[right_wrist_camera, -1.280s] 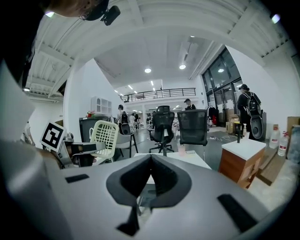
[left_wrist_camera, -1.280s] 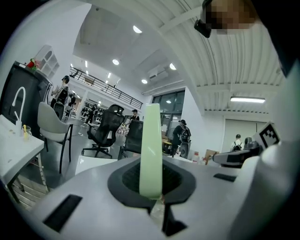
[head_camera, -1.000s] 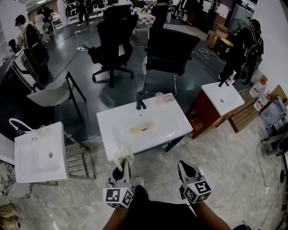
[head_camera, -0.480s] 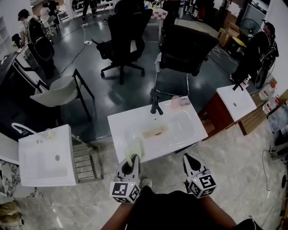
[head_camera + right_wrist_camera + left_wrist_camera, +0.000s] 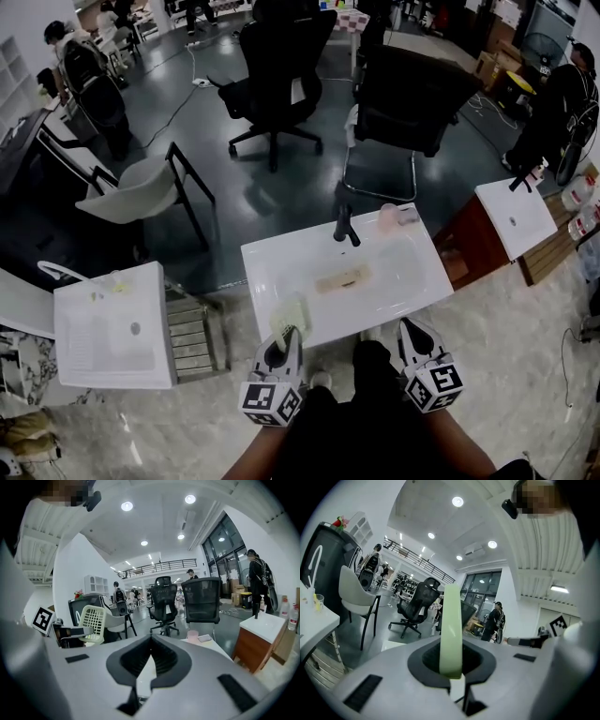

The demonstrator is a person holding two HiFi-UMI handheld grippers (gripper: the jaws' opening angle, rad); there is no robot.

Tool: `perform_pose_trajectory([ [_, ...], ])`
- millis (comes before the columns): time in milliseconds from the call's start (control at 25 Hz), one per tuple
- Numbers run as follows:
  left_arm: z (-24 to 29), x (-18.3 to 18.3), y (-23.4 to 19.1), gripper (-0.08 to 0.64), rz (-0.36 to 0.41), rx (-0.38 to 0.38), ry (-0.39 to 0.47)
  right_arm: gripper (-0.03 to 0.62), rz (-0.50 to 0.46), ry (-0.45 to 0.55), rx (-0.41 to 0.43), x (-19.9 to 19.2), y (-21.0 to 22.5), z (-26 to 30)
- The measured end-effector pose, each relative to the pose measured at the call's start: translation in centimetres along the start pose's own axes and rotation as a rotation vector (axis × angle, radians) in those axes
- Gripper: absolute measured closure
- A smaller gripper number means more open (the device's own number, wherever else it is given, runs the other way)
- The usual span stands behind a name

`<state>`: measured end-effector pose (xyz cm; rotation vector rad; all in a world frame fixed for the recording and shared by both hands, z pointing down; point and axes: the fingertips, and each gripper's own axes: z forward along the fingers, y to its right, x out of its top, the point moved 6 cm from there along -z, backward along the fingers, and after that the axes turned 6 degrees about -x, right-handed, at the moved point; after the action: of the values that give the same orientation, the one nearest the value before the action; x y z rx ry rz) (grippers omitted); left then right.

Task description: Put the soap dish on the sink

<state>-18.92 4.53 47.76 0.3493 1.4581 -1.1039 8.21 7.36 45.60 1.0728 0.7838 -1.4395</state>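
The left gripper (image 5: 281,342) is clamped on the soap dish (image 5: 290,315), its jaws pinching one thin edge so that the dish stands upright between them. The right gripper (image 5: 409,330) has its jaws together with nothing in them. Both hang just short of the near edge of the sink (image 5: 267,272), the dish in the air at that edge and not yet resting on it.

The dish is a pale yellow-green slatted piece, probably moulded plastic: I judge it light and stiff, not fragile, but smooth enough to swivel in a grip this narrow. The rim is the sensible place to hold it, as now, since the open slats offer little flat face. It should be tipped flat before it is let go. It carries no soap that I can see.

The sink is a white basin set in its own counter. A flat tan thing (image 5: 342,278) lies in the bowl; what it is I cannot tell. Behind the bowl stands a black faucet (image 5: 345,228), and beside it a pink cup (image 5: 387,217), its contents hidden.
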Motion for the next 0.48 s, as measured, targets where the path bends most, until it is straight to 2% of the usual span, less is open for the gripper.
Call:
perform_pose_trajectory([
  [240, 2.6, 0.5, -0.1, 0.537, 0.006, 0.042, -0.004, 0.595, -0.028, -0.002, 0.073, 1.6, 1.4, 3.4],
  [360, 4.7, 0.7, -0.5, 0.537, -0.012, 0.089, 0.015, 0.595, -0.046, 0.013, 0.110, 3.1, 3.6, 6.2],
  [480, 7.1, 0.6, -0.6, 0.537, -0.008, 0.140, -0.006, 0.595, -0.044, 0.018, 0.146, 4.7, 5.9, 9.0],
])
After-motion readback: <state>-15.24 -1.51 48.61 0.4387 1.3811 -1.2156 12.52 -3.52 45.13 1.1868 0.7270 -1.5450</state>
